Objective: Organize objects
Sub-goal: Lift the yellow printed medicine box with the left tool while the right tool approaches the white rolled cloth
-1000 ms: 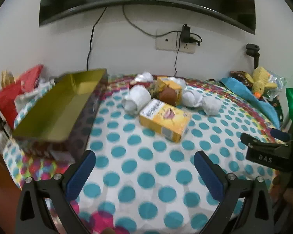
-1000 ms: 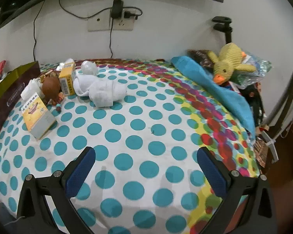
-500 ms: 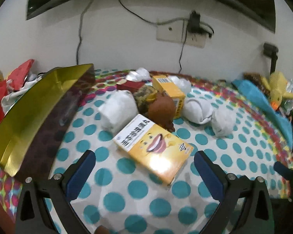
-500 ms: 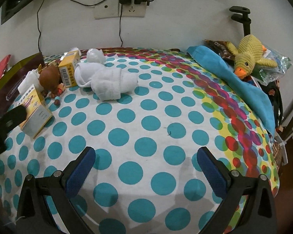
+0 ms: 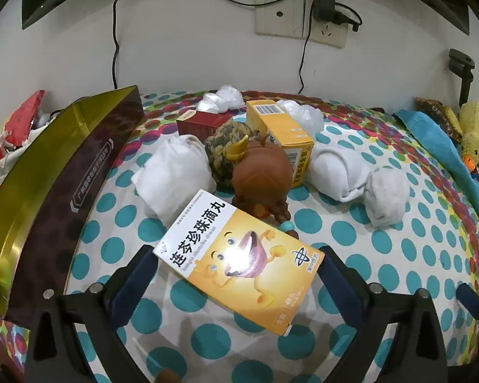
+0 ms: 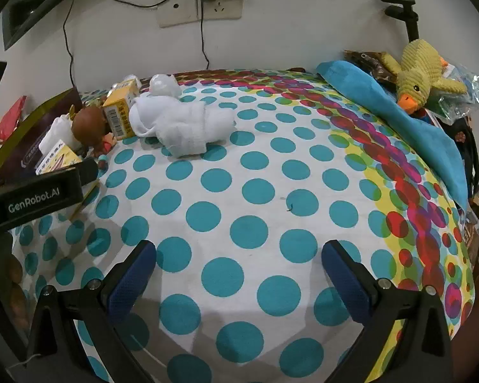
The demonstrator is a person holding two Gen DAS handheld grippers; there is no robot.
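Observation:
A flat yellow medicine box (image 5: 239,255) with a cartoon face lies on the dotted cloth, between the fingers of my left gripper (image 5: 238,269), which is open around it. Just behind it stand a brown figurine (image 5: 260,175), a taller yellow box (image 5: 281,127), a dark red box (image 5: 201,123) and several rolled white socks (image 5: 172,172). The gold-lined dark box (image 5: 57,172) lies open at the left. My right gripper (image 6: 239,266) is open over bare cloth, with the sock rolls (image 6: 182,124) far ahead to the left. The left gripper's body (image 6: 32,194) shows at the right wrist view's left edge.
A yellow plush duck (image 6: 421,73) and a blue cloth (image 6: 399,111) lie along the right edge of the table. Red packaging (image 5: 6,140) sits at the far left. Cables hang from a wall socket (image 5: 300,19) behind the pile.
My left gripper has moved forward and down until the cartoon box lies between its fingers. The right gripper has advanced slightly over the cloth.

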